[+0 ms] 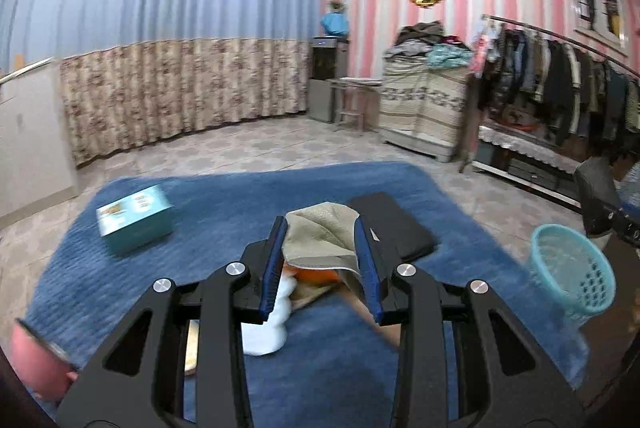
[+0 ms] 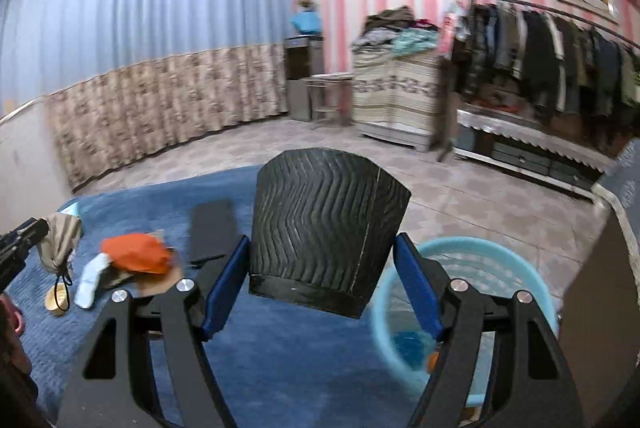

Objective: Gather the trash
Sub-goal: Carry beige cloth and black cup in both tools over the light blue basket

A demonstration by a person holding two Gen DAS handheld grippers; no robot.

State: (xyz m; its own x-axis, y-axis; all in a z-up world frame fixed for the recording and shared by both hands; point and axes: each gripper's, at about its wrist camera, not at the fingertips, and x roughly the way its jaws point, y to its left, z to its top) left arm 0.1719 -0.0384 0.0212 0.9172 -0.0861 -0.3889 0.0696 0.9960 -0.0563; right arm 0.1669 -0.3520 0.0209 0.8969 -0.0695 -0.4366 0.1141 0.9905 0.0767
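Note:
My left gripper [image 1: 322, 228] is shut on a beige cloth pouch [image 1: 320, 234], held above the blue rug; the pouch also shows in the right wrist view [image 2: 60, 240], hanging with a black cord. My right gripper [image 2: 322, 248] is shut on a black ribbed cup-shaped object [image 2: 324, 224], held up beside the light-blue trash basket [image 2: 480, 260]. The basket also shows at the right of the left view [image 1: 572, 268]. On the rug lie an orange piece [image 2: 136, 252], a white item [image 2: 90, 280], brown paper [image 2: 160, 282] and a small round wooden piece [image 2: 56, 298].
A teal box [image 1: 134, 220] lies on the blue rug [image 1: 240, 204] at the left. A flat black pad [image 1: 394, 224] lies past the pouch. A clothes rack [image 1: 552, 80], a covered cabinet [image 1: 420, 100] and curtains stand at the room's far side.

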